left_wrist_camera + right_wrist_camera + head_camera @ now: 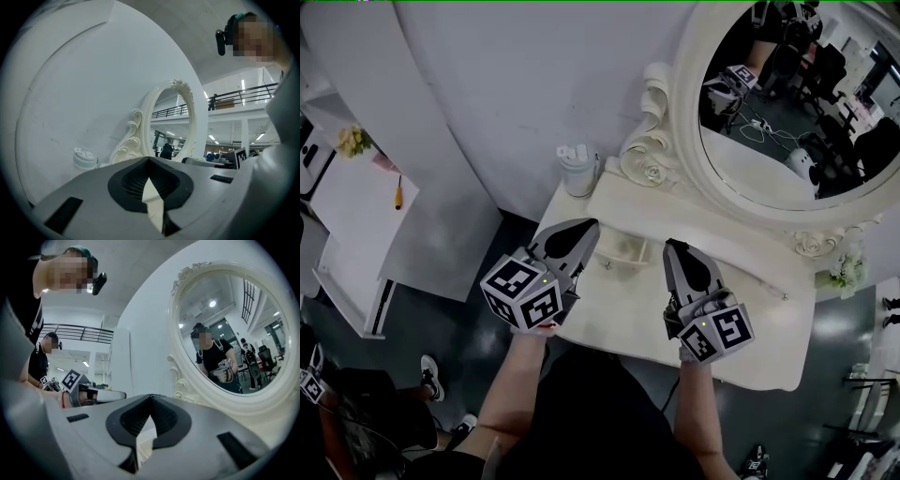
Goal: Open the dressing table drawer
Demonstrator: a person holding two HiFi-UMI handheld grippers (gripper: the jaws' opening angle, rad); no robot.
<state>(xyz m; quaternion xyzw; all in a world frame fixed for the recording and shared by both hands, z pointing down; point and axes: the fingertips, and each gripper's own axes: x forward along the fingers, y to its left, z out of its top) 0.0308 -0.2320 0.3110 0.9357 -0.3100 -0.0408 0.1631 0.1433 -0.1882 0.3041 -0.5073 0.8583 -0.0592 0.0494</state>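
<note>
Over the smooth cream desk [623, 314] in the head view, your left gripper [584, 230] and right gripper [677, 248] flank the small knobbed drawer [628, 251], below the carved oval mirror [778, 112]. In the left gripper view, your ribbed black pads [136, 180] sit with the jaws clenched on nothing, and a lidded white cup [85, 159] stands beside the scrollwork. In the right gripper view, your jaws are likewise clenched and empty.

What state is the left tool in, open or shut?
Shut: the left tool has its jaws meeting at the tips, nothing between them.
</note>
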